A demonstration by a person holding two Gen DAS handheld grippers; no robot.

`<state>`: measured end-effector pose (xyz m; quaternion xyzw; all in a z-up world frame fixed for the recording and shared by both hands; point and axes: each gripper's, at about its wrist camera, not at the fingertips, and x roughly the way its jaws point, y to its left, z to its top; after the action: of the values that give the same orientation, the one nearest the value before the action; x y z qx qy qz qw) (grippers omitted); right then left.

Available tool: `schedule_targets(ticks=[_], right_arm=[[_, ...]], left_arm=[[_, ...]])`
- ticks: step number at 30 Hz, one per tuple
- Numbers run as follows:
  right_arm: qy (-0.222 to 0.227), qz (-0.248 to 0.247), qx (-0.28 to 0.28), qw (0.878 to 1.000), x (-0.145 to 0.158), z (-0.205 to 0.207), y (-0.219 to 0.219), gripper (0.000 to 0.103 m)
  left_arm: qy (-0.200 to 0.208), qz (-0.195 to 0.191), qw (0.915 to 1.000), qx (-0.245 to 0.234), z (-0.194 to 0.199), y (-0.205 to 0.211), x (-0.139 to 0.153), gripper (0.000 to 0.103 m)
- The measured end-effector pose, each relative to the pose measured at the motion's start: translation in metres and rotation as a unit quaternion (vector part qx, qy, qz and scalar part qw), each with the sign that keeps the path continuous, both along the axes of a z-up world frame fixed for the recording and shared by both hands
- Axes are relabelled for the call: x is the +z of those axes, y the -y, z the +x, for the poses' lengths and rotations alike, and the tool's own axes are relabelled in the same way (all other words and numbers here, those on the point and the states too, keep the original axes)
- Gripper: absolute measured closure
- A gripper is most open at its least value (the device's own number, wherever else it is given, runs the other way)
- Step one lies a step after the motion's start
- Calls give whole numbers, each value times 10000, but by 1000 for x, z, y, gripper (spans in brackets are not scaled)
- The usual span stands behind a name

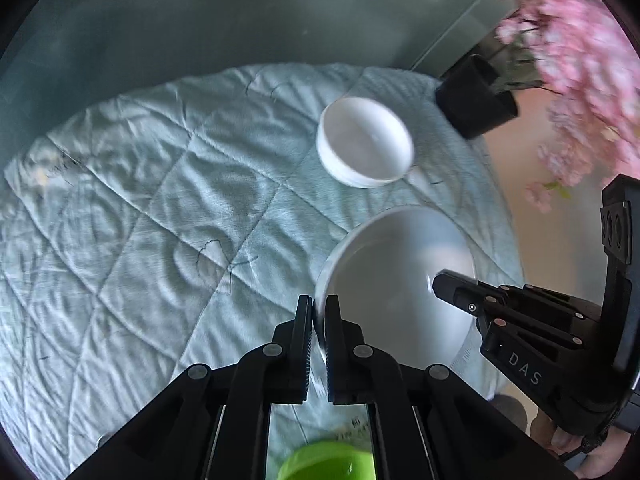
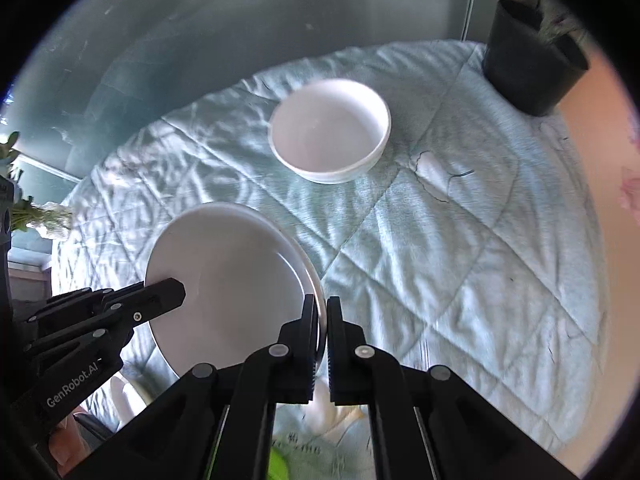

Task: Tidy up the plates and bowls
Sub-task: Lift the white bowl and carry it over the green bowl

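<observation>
White plate pinched at opposite rims by left gripper and right gripper, held above quilted cloth. White bowl seen beyond both grippers, on cloth.

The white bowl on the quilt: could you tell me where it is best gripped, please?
Probably the white bowl by its thin rim, from above, one finger inside, one outside: it sits upright and open on the quilt, too wide to span.
</observation>
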<state>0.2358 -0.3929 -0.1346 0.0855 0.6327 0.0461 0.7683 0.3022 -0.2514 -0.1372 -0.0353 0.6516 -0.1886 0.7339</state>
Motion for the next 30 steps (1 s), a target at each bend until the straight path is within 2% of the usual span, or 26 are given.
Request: schedule_targets(ticks=[3, 7, 13, 20, 24, 30], right_arm=[[154, 146, 36, 9998, 25, -17, -2, 99], [280, 307, 84, 9991, 46, -37, -5, 99], [410, 358, 95, 9985, 66, -75, -16, 98], [366, 424, 134, 9983, 71, -116, -28, 97], [370, 385, 169, 9984, 73, -131, -35, 97], [322, 403, 175, 9985, 68, -150, -45, 97]], left_arm=[[160, 25, 9999, -56, -18, -6, 33, 101], [281, 87, 9995, -148, -46, -10, 62, 101], [379, 94, 9991, -184, -88, -23, 85, 101], [366, 64, 9991, -202, -127, -39, 86, 102], [481, 121, 9985, -211, -149, -44, 89, 102], [389, 112, 9991, -104, -172, -58, 81, 102]])
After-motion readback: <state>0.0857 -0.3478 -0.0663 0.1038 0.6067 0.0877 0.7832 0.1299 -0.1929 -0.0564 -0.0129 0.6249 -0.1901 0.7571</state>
